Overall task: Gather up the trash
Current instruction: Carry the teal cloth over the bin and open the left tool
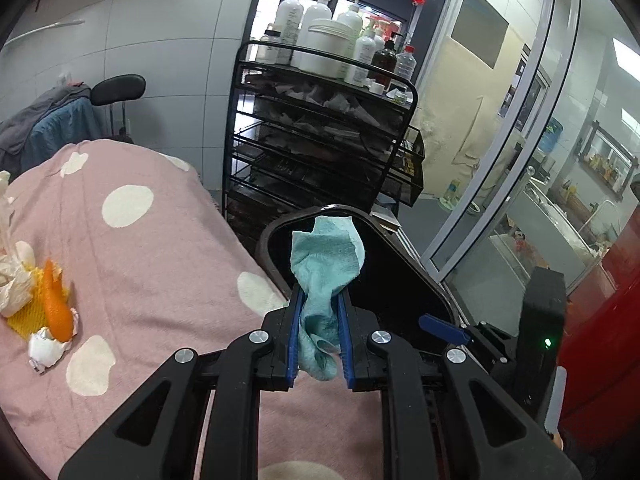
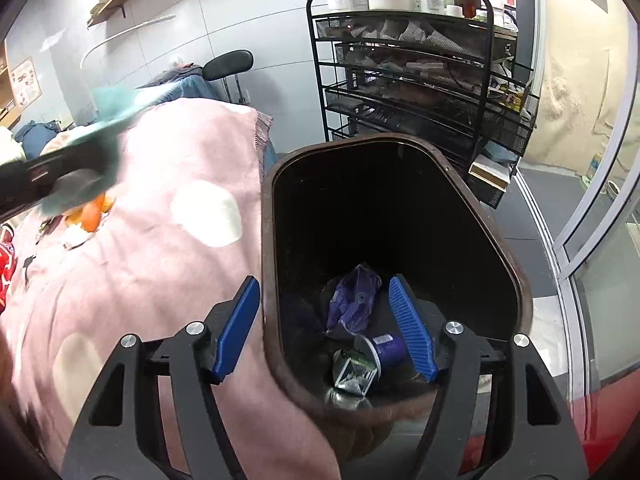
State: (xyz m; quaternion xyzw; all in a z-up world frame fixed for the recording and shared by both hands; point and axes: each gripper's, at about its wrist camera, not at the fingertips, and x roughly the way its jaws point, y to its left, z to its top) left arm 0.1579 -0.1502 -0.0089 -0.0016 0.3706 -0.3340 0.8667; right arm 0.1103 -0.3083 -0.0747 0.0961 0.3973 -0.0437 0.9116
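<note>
Teal cloth [image 1: 326, 276] pinched between the nearly shut left gripper [image 1: 320, 312] fingers, hanging crumpled just short of the dark bin [image 1: 400, 280] mouth; presumably carried there for dropping. Right gripper [image 2: 326, 320] over the bin, fingers wide apart, holding nothing. Purple wrapper [image 2: 352, 300] and small cup [image 2: 384, 350] lie inside. Orange peel [image 1: 56, 308] and crumpled paper [image 1: 46, 348] remain on the pink spotted blanket [image 1: 160, 260], uncollected.
</note>
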